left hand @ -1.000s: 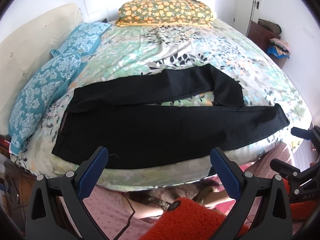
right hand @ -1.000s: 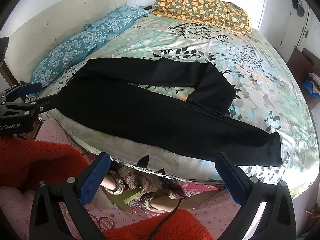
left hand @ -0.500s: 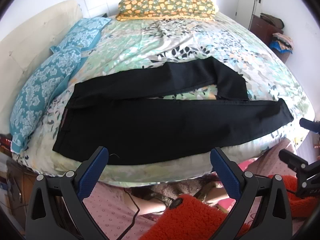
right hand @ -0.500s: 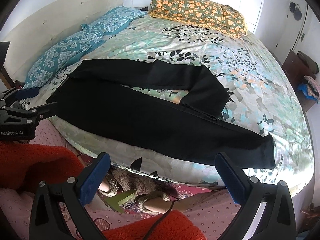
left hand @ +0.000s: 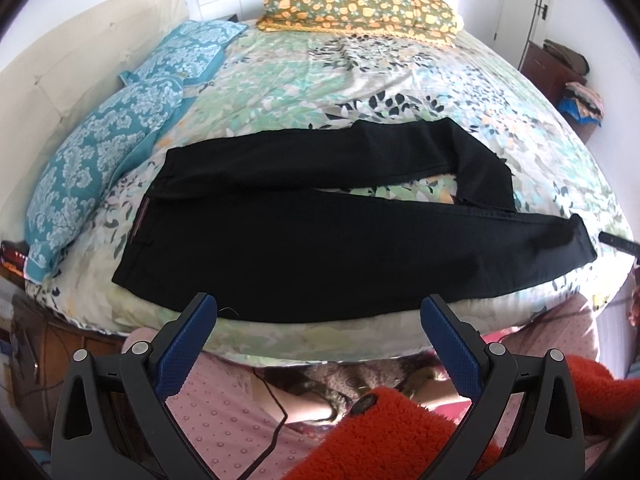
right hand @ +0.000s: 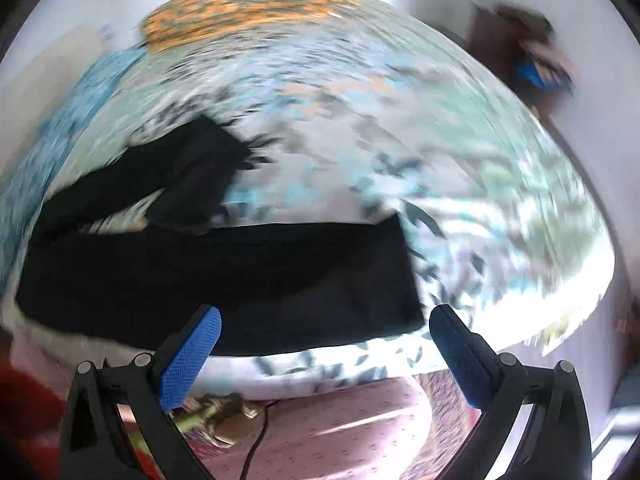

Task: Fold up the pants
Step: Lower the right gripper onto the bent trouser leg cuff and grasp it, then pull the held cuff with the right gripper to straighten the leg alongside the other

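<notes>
Black pants lie across the near side of the bed, waist at the left, near leg stretched right, far leg bent back on itself at its end. My left gripper is open and empty, just short of the pants' near edge. In the blurred right wrist view the pants show with the near leg's hem at the right. My right gripper is open and empty, close over that hem end. One of its fingers shows at the right edge of the left wrist view.
The bed has a floral cover, two blue patterned pillows at the left and an orange flowered pillow at the back. A cream headboard stands left. A dark cabinet with clothes stands at the right wall.
My right gripper has swung quickly right toward the hem end of the near leg; its view is now blurred. My left gripper has moved slightly closer to the pants. The pants lie as before.
</notes>
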The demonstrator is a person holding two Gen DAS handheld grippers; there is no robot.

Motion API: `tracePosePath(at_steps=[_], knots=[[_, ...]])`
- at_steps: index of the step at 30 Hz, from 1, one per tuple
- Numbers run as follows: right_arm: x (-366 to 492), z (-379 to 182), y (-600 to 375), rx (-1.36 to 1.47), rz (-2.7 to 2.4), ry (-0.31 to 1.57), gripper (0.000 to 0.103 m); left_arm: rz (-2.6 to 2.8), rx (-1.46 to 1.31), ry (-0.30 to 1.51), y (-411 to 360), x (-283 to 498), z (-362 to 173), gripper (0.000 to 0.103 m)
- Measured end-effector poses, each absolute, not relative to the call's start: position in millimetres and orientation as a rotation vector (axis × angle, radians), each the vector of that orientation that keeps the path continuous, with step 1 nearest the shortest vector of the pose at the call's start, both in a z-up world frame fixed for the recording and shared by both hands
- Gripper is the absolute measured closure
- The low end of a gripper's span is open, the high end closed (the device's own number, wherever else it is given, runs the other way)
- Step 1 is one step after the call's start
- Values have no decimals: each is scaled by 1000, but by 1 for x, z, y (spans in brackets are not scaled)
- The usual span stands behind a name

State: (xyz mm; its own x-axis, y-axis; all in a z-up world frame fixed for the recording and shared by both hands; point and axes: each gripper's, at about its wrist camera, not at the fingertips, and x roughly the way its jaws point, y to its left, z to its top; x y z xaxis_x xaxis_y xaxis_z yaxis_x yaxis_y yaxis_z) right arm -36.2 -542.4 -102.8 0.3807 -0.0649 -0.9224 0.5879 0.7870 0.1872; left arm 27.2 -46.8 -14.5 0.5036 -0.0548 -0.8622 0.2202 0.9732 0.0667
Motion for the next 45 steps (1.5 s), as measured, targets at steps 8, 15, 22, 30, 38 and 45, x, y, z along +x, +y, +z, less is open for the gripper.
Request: tracePosePath(at_steps=[8, 15, 22, 30, 38, 45], knots=[[-22, -181, -573, 804, -356, 1225, 71, -159, 151, 1060, -42, 31, -19, 1], [-28, -195, -567, 620, -493, 1272, 81, -159, 173, 1053, -46, 29, -18, 1], [-18, -147, -574, 520, -557, 1193, 51, -168, 202, 1047, -51, 27, -18, 1], [56, -214, -572, 777, -357, 1222, 36, -217, 212, 1069, -64, 28, -22, 1], [140, -157, -385, 42, 7, 1152, 30, -118, 43, 1121, -18, 38, -32, 1], [201, -208, -280, -306, 77, 1135, 30, -131, 70, 1110, -21, 31, -31, 1]])
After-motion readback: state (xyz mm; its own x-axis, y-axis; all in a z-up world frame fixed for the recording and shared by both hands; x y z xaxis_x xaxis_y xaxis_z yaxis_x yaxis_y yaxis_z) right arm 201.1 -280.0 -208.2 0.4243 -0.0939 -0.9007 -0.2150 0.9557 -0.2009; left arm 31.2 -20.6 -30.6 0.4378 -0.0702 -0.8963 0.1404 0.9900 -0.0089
